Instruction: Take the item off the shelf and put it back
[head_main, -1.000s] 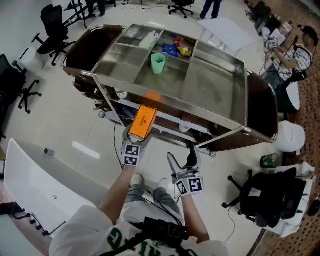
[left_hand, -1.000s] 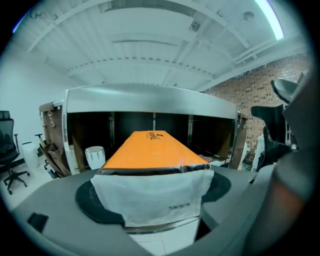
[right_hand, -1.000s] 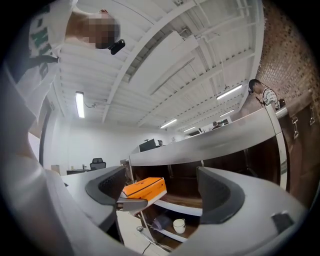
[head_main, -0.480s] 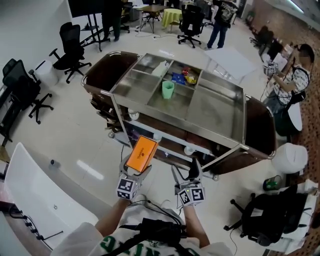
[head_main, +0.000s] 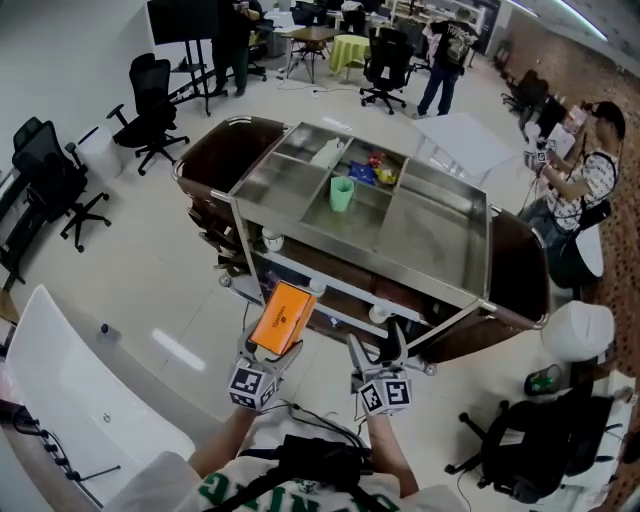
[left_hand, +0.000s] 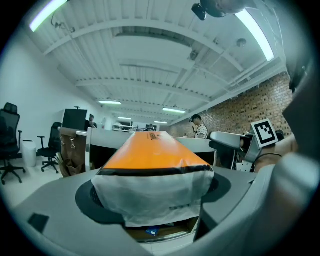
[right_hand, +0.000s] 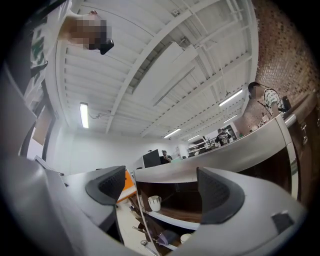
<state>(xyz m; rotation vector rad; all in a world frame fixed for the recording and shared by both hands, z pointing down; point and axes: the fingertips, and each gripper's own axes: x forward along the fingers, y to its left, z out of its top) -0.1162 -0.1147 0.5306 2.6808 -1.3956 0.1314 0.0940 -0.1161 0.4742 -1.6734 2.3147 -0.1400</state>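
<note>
Both tongs hang short of the steel cart (head_main: 430, 230). The left tongs (head_main: 272, 345) clamp the white end of the orange packet (head_main: 283, 317), held flat and clear of the cart for sliding back in. The right tongs (head_main: 378, 347) stand apart, empty. The lower shelf (right_hand: 167, 219) is dark, perhaps cluttered; the packet's print is unreadable

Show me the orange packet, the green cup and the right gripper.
orange packet (head_main: 283, 317): head view, middle of its orange top face.
green cup (head_main: 342, 197): head view, its outer wall.
right gripper (head_main: 375, 337): head view, midway between its two open fingertips.
</note>
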